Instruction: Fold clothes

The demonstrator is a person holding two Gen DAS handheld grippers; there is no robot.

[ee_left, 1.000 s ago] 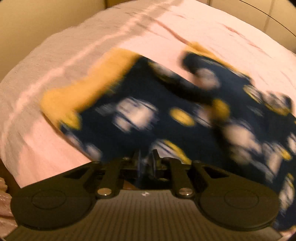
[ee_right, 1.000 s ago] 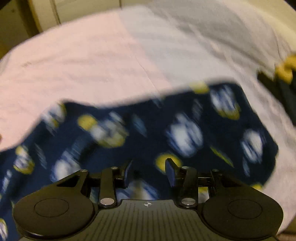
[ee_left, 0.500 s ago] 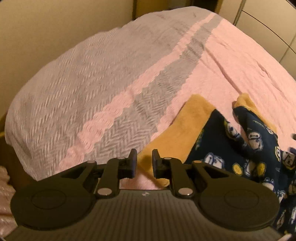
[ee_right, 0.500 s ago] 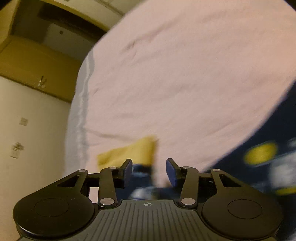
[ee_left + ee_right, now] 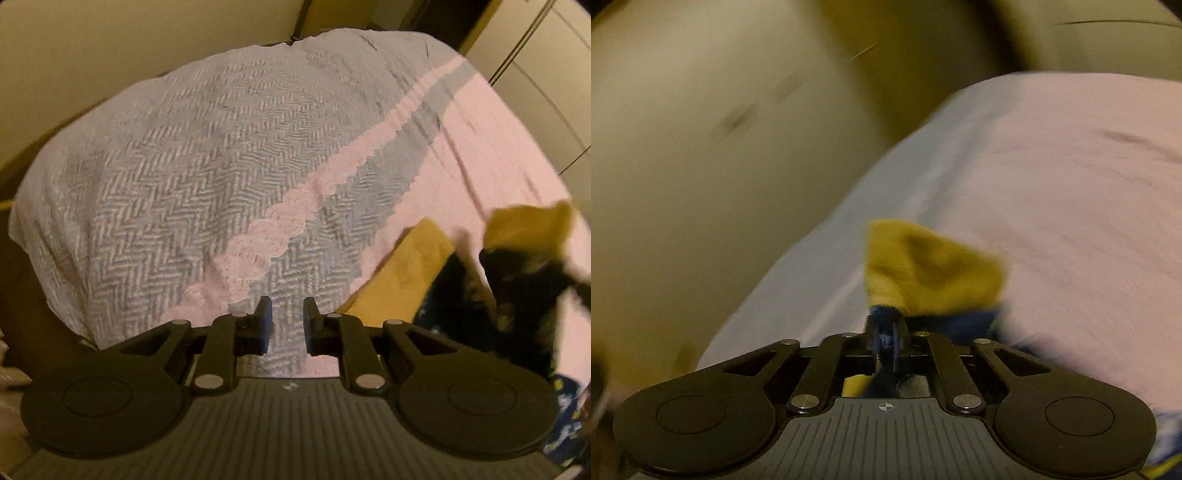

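We see a bed [image 5: 184,177] with grey-pink blanket [image 5: 480,155], beige wall [image 5: 129,44]. Left gripper [image 5: 287,325] fingers slightly apart, empty; right gripper [image 5: 884,332] just closed, clamped on pajama [image 5: 923,269].

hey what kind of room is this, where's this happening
Most likely a bedroom. A bed with a grey herringbone and pink bedspread fills the view, tall cupboard doors stand behind it, and navy and yellow clothing lies on the bed.
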